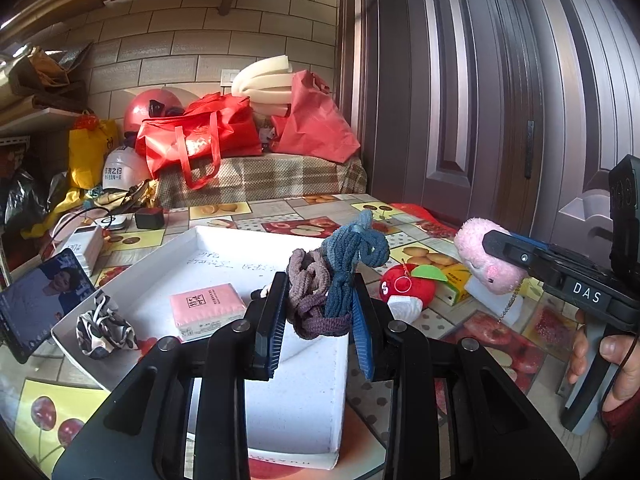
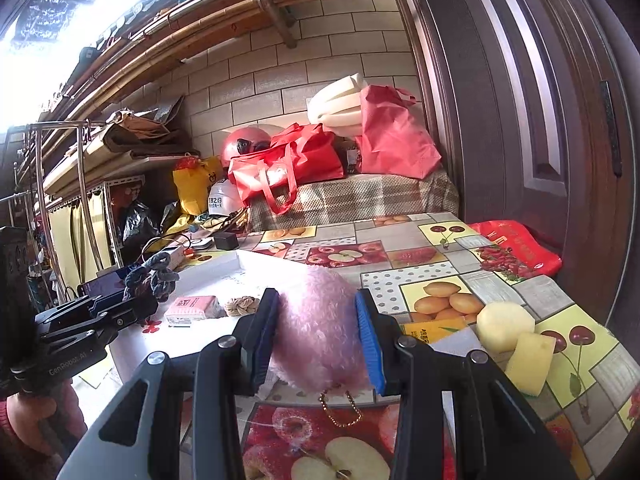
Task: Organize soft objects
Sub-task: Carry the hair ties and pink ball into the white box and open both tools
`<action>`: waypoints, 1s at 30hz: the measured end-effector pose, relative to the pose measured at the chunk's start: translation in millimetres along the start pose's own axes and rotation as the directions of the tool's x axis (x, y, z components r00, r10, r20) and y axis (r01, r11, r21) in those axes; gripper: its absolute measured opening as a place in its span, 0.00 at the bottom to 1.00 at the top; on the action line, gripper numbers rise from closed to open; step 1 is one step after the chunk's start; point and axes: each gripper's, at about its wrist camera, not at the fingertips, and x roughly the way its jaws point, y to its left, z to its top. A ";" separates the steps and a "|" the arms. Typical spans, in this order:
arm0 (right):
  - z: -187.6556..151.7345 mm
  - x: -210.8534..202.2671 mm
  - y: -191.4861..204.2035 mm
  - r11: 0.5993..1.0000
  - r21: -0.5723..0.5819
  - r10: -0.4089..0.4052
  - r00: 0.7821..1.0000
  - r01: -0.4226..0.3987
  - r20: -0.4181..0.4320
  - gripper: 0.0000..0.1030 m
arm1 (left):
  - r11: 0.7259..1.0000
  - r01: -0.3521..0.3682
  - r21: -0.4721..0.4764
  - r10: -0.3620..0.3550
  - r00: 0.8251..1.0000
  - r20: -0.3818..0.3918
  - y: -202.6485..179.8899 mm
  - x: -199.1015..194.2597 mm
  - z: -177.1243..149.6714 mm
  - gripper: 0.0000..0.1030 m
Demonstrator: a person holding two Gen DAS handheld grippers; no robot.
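Observation:
My left gripper (image 1: 320, 284) is shut on a bundle of blue and mauve terry hair ties (image 1: 340, 264), held above the near end of a white box tray (image 1: 224, 240). In the tray lie a pink tissue pack (image 1: 206, 308) and a beige knotted tie (image 2: 240, 306); a black-and-white scrunchie (image 1: 102, 328) sits at its left rim. My right gripper (image 2: 316, 300) is shut on a fluffy pink plush (image 2: 316, 328) with a gold chain hanging under it, held above the table to the right of the tray. A red apple plush (image 1: 408, 288) rests on the table between the grippers.
Two yellow sponge pieces (image 2: 506, 326) and a yellow carton (image 1: 454, 280) lie on the fruit-patterned tablecloth at the right. A phone (image 1: 40, 300) leans left of the tray, with chargers behind it. A red bag (image 2: 516, 248) lies by the door; a cluttered bench stands behind the table.

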 end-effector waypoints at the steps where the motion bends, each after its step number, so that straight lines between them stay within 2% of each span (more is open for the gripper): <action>1: -0.3 0.8 2.4 1.000 -0.004 0.002 1.000 -0.002 -0.002 0.37 | 1.000 -0.006 -0.002 0.006 1.000 0.002 3.3 -0.7 -0.2 0.28; 9: -1.3 15.3 16.1 0.999 -0.020 0.042 0.998 -0.043 -0.044 0.37 | 0.998 -0.068 -0.016 0.068 0.998 0.005 26.7 -0.1 -0.1 0.28; 15: -4.8 30.0 37.5 0.995 -0.057 0.077 0.993 -0.082 -0.086 0.37 | 0.989 -0.129 -0.066 0.129 0.992 -0.004 54.4 5.2 0.9 0.28; 19: -5.6 40.2 49.4 0.992 -0.075 0.097 0.990 -0.105 -0.106 0.37 | 0.984 -0.168 -0.060 0.168 0.986 0.001 64.6 9.7 1.6 0.28; 30: -2.9 70.0 77.7 0.983 -0.086 0.150 0.980 -0.163 -0.132 0.37 | 0.968 -0.220 -0.124 0.219 0.975 -0.021 99.8 24.1 4.8 0.28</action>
